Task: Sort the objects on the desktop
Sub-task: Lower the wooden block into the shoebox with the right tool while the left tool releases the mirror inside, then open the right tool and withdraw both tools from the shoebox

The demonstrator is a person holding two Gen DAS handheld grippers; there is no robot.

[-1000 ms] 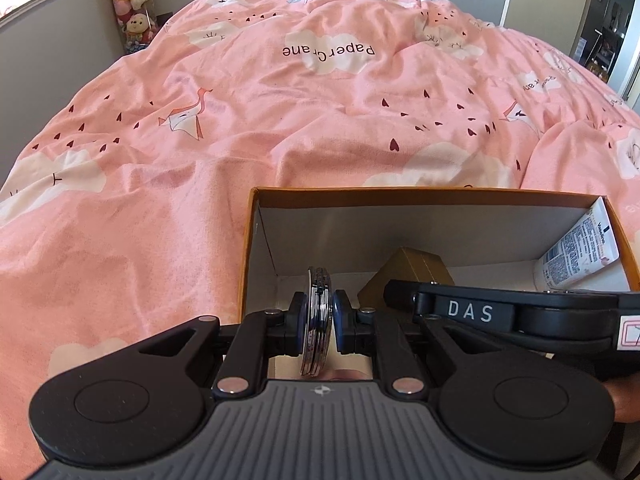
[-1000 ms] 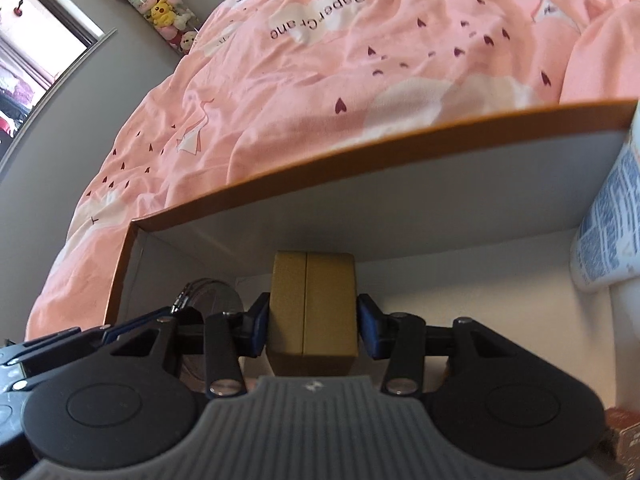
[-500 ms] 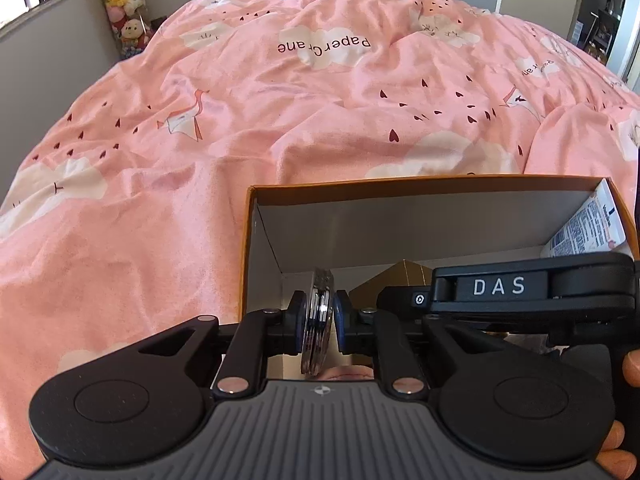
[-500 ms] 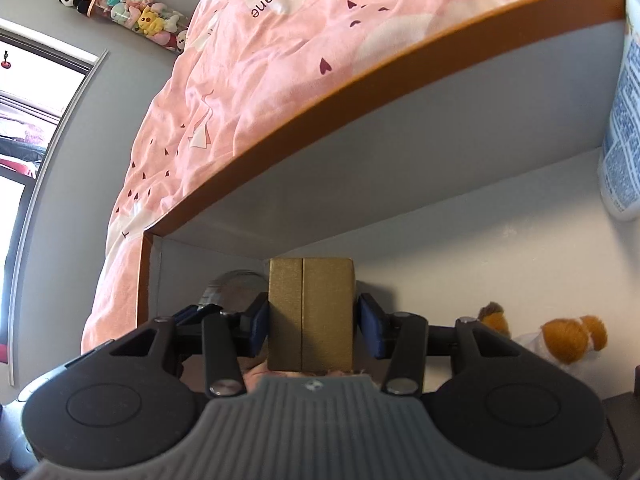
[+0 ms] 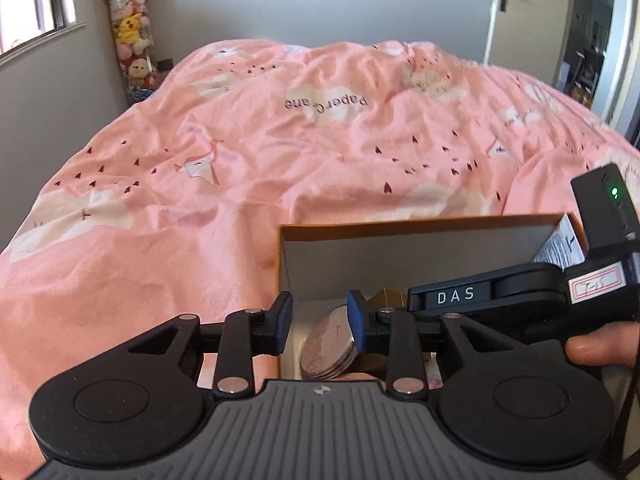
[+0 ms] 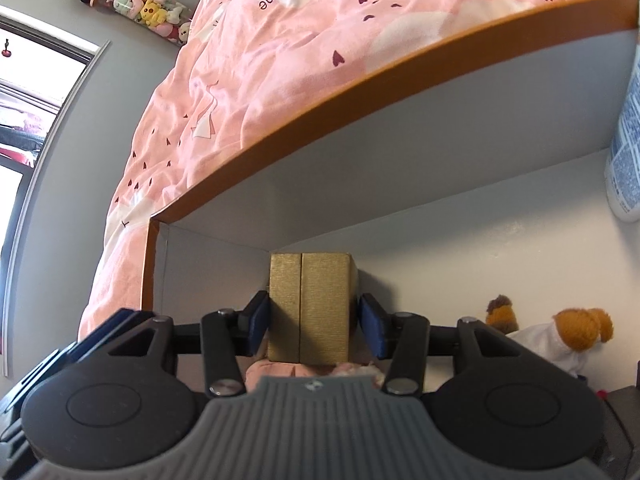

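My left gripper (image 5: 320, 322) hangs over the near left corner of an orange-rimmed cardboard box (image 5: 420, 226). Its jaws are opening, and the left pad stands well off. Between and below them a round silver tin (image 5: 330, 344) lies tilted in the box, its upper edge by the right pad. Inside the same box (image 6: 400, 76), my right gripper (image 6: 312, 326) is shut on an upright gold box (image 6: 308, 304), a blue pad at each side. That gold box (image 5: 390, 296) also peeks out behind my left fingers, with the right tool's black arm (image 5: 480, 294) to their right.
A white tube with blue print (image 6: 626, 120) leans in the box's right end. A brown and white plush toy (image 6: 560, 332) lies on the box floor at right. The box rests on a pink duvet (image 5: 280, 140). A thumb (image 5: 592, 346) grips the right tool.
My left jaws have parted and let go of the silver tin, which has tipped from upright to a lean. The left gripper has lifted and drawn back. The gold box stays between the right pads.
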